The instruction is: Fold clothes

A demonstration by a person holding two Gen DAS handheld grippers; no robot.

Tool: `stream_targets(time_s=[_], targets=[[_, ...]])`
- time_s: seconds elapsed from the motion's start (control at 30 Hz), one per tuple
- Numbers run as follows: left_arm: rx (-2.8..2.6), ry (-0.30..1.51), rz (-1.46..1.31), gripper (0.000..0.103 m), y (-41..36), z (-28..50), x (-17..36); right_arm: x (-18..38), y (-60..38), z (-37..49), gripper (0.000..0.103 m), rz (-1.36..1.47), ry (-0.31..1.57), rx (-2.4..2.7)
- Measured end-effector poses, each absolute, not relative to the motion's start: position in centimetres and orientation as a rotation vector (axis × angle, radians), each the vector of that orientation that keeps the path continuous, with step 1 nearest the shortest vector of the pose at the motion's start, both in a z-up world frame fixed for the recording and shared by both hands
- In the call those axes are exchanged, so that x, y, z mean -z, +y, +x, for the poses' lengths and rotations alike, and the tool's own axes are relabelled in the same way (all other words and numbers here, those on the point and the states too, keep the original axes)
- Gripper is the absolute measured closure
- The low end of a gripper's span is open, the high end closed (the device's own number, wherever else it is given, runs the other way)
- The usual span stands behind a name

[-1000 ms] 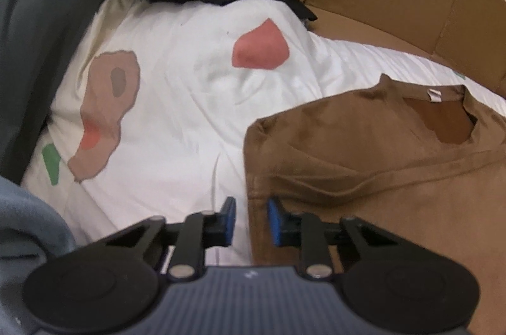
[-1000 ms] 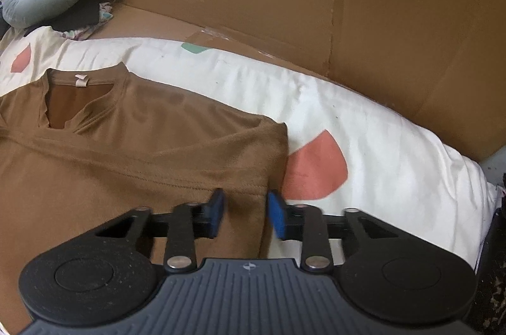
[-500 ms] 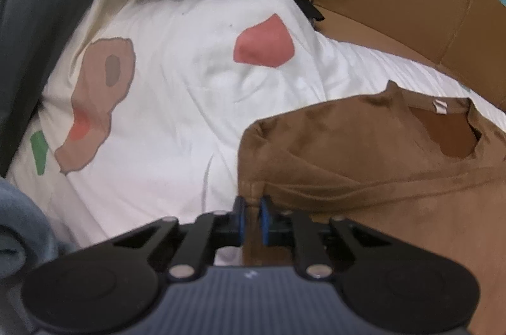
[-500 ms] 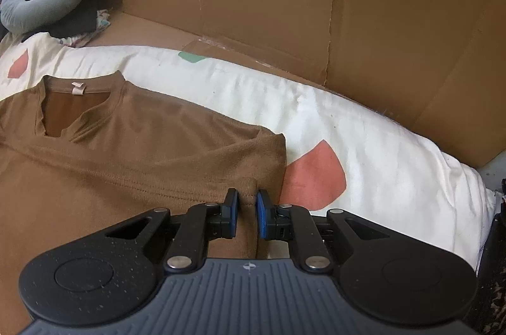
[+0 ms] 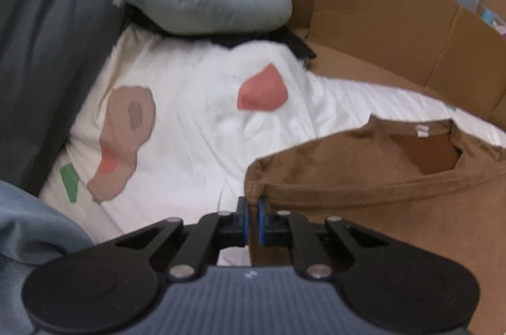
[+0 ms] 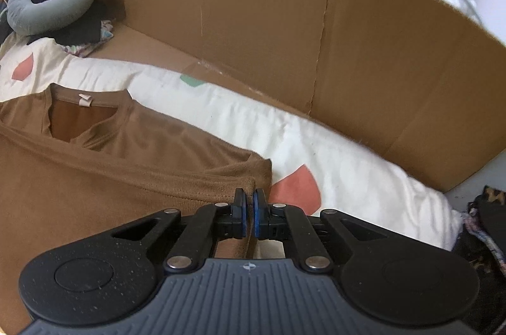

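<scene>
A brown T-shirt [image 5: 379,196] lies on a white patterned sheet [image 5: 196,126], collar and white label away from me. My left gripper [image 5: 252,219] is shut on the shirt's left folded edge and holds it slightly lifted. In the right wrist view the same shirt [image 6: 110,177] spreads to the left, and my right gripper [image 6: 249,213] is shut on its right folded edge beside a red patch of the sheet [image 6: 295,186].
A cardboard wall [image 6: 284,50] runs along the far side of the sheet [image 6: 332,145]. A grey curved pillow [image 5: 202,3] lies at the far left corner. Dark grey fabric [image 5: 41,50] borders the left side. Dark patterned items [image 6: 484,224] sit at far right.
Both grippers went from open around the shirt's side edges to shut on them. Both have since lifted, and the views now look higher over the cardboard wall.
</scene>
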State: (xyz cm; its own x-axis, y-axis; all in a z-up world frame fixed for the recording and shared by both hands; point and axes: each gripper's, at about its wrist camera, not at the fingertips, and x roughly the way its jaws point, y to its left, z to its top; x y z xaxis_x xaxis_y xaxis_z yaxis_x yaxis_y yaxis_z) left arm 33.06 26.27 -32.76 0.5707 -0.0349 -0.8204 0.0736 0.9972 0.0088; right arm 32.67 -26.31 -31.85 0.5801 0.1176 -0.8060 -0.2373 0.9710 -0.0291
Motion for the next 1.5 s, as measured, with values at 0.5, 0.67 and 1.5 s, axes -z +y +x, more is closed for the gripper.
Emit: stream_targets(time_s=[0.5, 0.67, 1.5], targets=[[0.056, 0.872, 0.048, 0.097, 25.8, 34.5, 28.0, 26.3, -26.2, 33.3, 0.100, -0.163, 0.835, -0.179], [0.054, 0.860, 0.056, 0.097, 25.8, 36.0, 27.6, 25.5, -25.9, 34.9, 0.100, -0.178, 0.824, -0.171], [0.035, 0.941, 0.142, 0.097, 24.8, 41.2, 32.3, 30.5, -23.8, 41.1, 0.100, -0.261, 0.922, -0.134]])
